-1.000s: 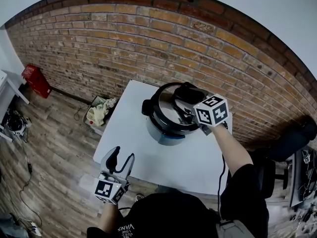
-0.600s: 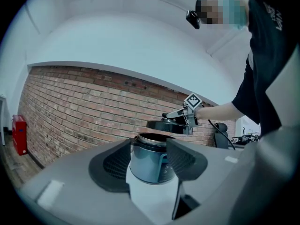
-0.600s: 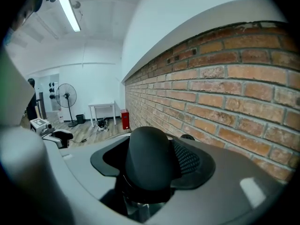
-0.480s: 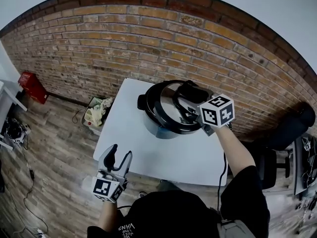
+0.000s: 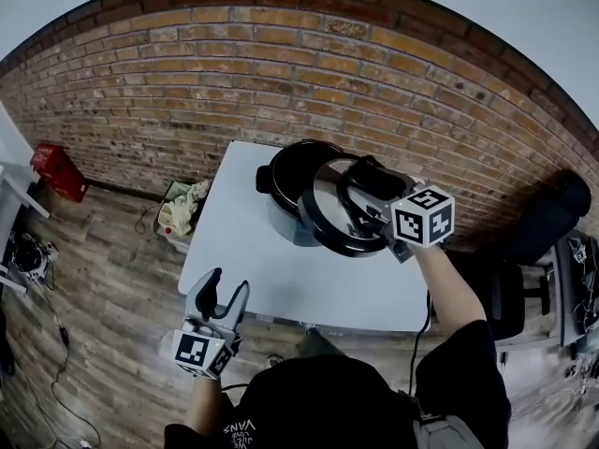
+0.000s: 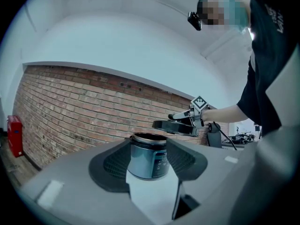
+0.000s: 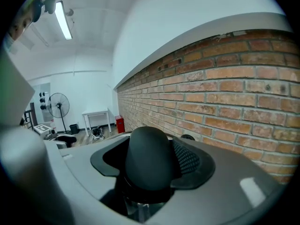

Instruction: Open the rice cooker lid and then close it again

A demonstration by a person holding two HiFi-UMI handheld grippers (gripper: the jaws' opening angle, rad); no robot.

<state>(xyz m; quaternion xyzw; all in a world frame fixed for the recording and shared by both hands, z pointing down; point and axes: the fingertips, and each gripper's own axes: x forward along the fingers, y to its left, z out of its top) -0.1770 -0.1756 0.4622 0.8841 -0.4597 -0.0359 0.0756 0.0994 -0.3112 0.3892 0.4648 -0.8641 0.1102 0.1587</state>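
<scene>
Head view: we note the right gripper (image 5: 367, 187) clamped on the knob (image 7: 147, 158) of the lid (image 5: 326, 218), which is held up just beside the uncovered rice cooker (image 5: 281, 204) on the table (image 5: 281, 279). The pot's inside looks dark. Our left gripper (image 5: 223, 299) gapes, empty.

Little readable print is showing, and only on a shirt.
White lettering on the person's black shirt (image 5: 245, 430), lying behind the fingers (image 5: 213, 290) of the left gripper (image 5: 230, 282) in the head view, is appearing upside down and seems to begin "VAN"; the smaller lines beside it are blurring out. The rice cooker (image 6: 147, 158), sitting on the counter (image 6: 151, 197) ahead of those fingers, is showing a front panel with print too small to read. The cube (image 5: 197, 354) behind those fingers and the cube (image 5: 423, 216) on the right gripper (image 5: 360, 199) are carrying black-and-white square markers.
</scene>
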